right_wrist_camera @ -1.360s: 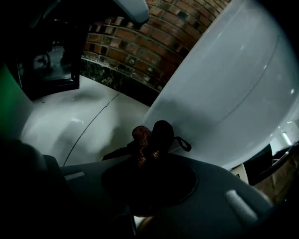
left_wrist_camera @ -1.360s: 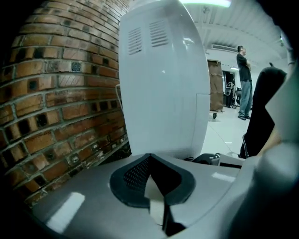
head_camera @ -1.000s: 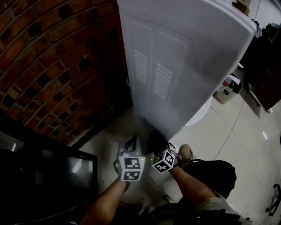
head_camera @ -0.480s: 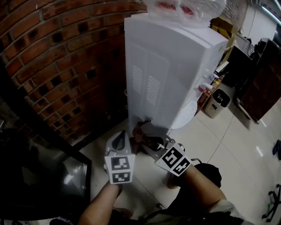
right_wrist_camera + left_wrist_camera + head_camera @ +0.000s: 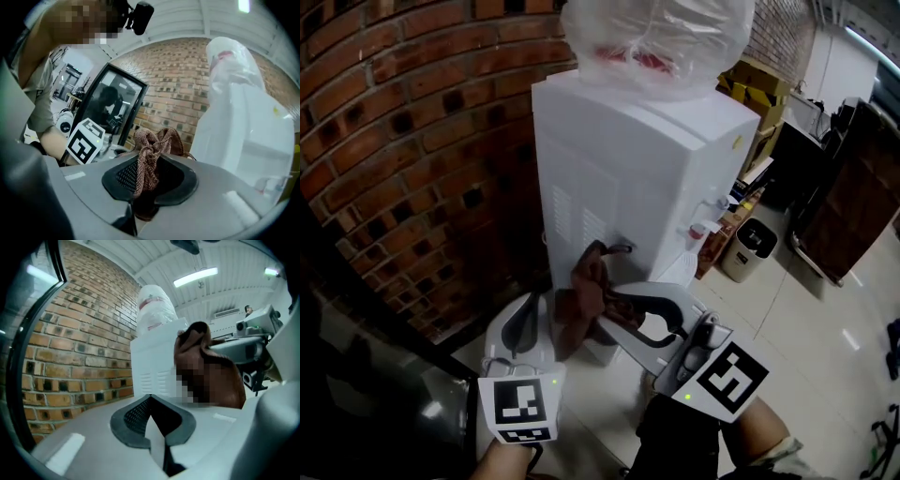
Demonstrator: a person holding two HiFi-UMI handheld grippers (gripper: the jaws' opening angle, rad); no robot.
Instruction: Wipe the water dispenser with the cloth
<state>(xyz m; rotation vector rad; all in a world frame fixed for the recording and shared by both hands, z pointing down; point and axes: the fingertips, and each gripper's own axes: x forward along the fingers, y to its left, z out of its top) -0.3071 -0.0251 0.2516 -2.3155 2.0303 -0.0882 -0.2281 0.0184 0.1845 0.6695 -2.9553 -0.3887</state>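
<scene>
One water dispenser (image 5: 628, 178): tall, smooth white box, upright on the floor against the brick wall (image 5: 394, 141); its vented side panel lies straight ahead of both claws.
Cloth (image 5: 583, 289): brown, knitted, bunched; hangs right at that panel, contact unclear.
Right claw (image 5: 605, 307): pinching the cloth, nearer the panel.
Left claw (image 5: 530, 314): pressed together, empty, just beside the cloth.
</scene>
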